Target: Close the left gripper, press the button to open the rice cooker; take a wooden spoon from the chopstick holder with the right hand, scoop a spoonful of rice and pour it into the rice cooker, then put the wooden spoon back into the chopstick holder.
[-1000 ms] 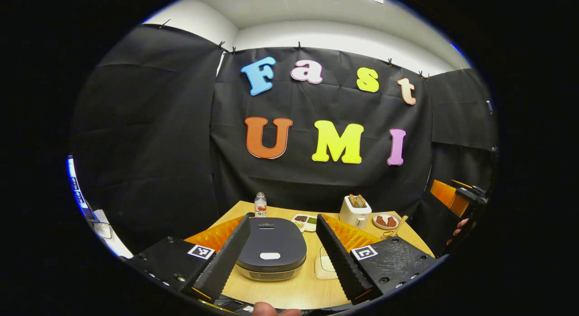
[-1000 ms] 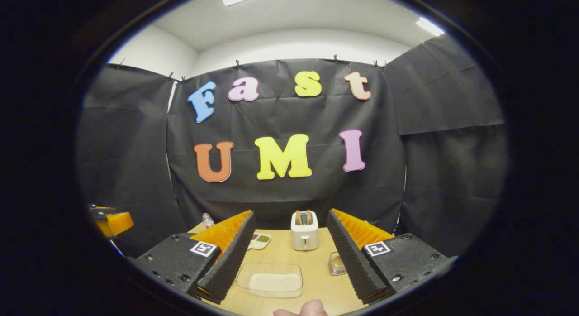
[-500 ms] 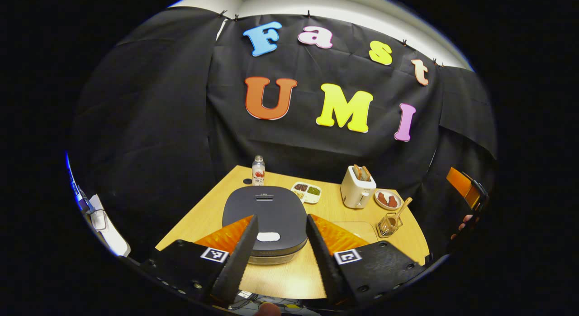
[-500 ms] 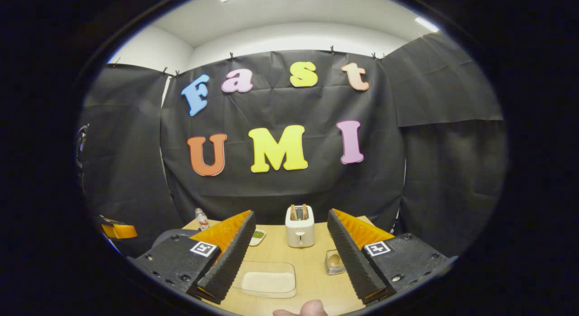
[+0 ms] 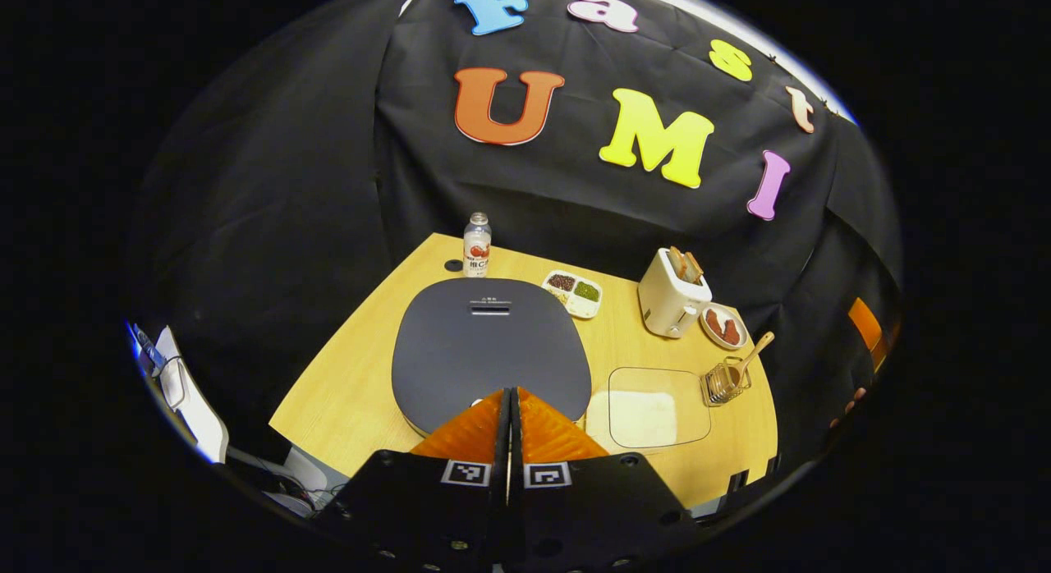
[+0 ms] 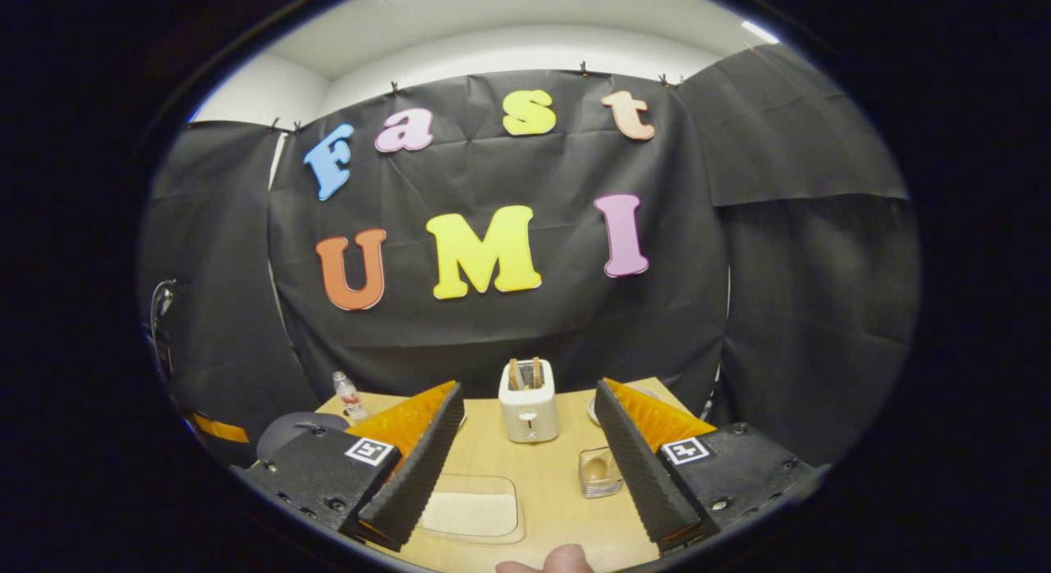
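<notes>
Left gripper view: the left hand-held gripper [image 5: 510, 405] is hanging over the near edge of the dark grey, rounded-square rice cooker [image 5: 490, 343], its two fingers pressed together with nothing between them. The cooker's lid is lying down flat, and the cooker is sitting on the light wooden worktop [image 5: 353, 376]. Just to the cooker's right, a clear shallow rectangular container of white rice [image 5: 653, 407] is resting on the worktop. Beside that container's far right corner, a small wire chopstick holder [image 5: 722, 382] is carrying a wooden spoon [image 5: 749, 358], whose handle is leaning up and to the right. Behind these, a white toaster holding two slices [image 5: 671, 294], a round plate of reddish-brown pieces [image 5: 722, 327], a white divided dish of dark and green grains [image 5: 574, 292] and a small clear bottle with a red label [image 5: 475, 245] are standing along the far side of the worktop.

Right gripper view: the right hand-held gripper [image 6: 530, 458] is hovering above the worktop with its fingers spread wide apart and gripping nothing. Between them, the rice container [image 6: 470, 515], the toaster and the chopstick holder [image 6: 598, 473] are showing, none of them touching the fingers. A fingertip of the person [image 6: 562, 561] is showing at the bottom edge
</notes>
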Tool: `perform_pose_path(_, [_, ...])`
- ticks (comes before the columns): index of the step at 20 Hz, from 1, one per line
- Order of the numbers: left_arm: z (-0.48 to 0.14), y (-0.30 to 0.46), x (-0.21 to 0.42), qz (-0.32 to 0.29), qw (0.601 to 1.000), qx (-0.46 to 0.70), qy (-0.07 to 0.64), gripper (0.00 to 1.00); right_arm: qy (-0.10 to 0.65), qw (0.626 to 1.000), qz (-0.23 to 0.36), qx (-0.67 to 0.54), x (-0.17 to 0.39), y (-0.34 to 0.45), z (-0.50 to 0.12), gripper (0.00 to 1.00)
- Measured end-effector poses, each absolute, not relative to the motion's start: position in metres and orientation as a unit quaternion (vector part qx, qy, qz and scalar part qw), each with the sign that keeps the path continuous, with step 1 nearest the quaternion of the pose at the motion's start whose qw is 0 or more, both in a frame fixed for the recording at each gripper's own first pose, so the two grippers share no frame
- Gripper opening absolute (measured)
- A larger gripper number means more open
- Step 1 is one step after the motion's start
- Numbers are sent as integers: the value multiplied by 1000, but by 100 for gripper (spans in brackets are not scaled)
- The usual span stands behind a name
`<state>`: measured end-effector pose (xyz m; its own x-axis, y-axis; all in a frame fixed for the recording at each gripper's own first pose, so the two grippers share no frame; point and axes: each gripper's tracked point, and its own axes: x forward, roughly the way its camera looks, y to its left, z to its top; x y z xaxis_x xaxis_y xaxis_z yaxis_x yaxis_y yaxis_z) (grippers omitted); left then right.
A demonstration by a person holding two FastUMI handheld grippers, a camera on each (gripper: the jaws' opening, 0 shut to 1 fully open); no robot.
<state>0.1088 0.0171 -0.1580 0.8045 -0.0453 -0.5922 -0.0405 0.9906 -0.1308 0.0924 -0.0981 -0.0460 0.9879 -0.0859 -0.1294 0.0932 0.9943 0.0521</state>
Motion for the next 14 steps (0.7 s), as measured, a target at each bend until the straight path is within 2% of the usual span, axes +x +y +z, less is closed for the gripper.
perform_pose_path(12, [-228, 24, 131, 3, 909, -87, 407, 0, 81, 993, -81, 27, 106, -136, -61, 100])
perform_pose_path(14, [-228, 24, 131, -2, 913, -80, 400, 0, 81, 993, -80, 28, 108, -135, -62, 100])
